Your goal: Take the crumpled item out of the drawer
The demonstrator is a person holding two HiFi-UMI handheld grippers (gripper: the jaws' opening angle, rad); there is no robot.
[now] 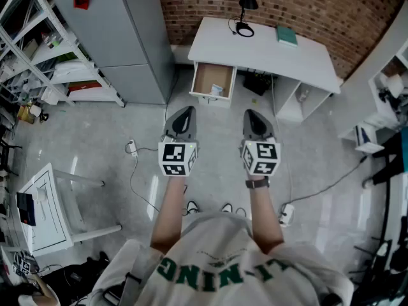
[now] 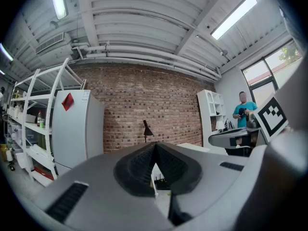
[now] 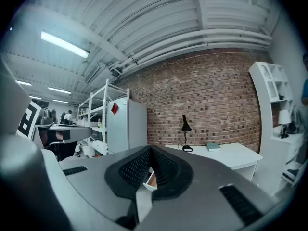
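A white desk (image 1: 299, 59) stands against the brick wall, and its drawer (image 1: 213, 81) is pulled open. A small pale crumpled item (image 1: 216, 91) lies at the drawer's front right. I hold both grippers out over the floor, well short of the desk. My left gripper (image 1: 185, 110) and my right gripper (image 1: 252, 113) are shut with nothing between them. In the left gripper view the left gripper (image 2: 155, 148) has its jaw tips meeting. In the right gripper view the right gripper (image 3: 150, 150) is closed too, and a corner of the drawer (image 3: 149, 179) shows through the gap below the tips.
A black lamp (image 1: 245, 8) and a green book (image 1: 287, 36) sit on the desk. A grey cabinet (image 1: 118, 37) and white shelving (image 1: 38, 50) stand left. A white side table (image 1: 48, 209) is near left. Cables and a power strip (image 1: 285, 215) lie on the floor. A person (image 2: 243, 110) stands far right.
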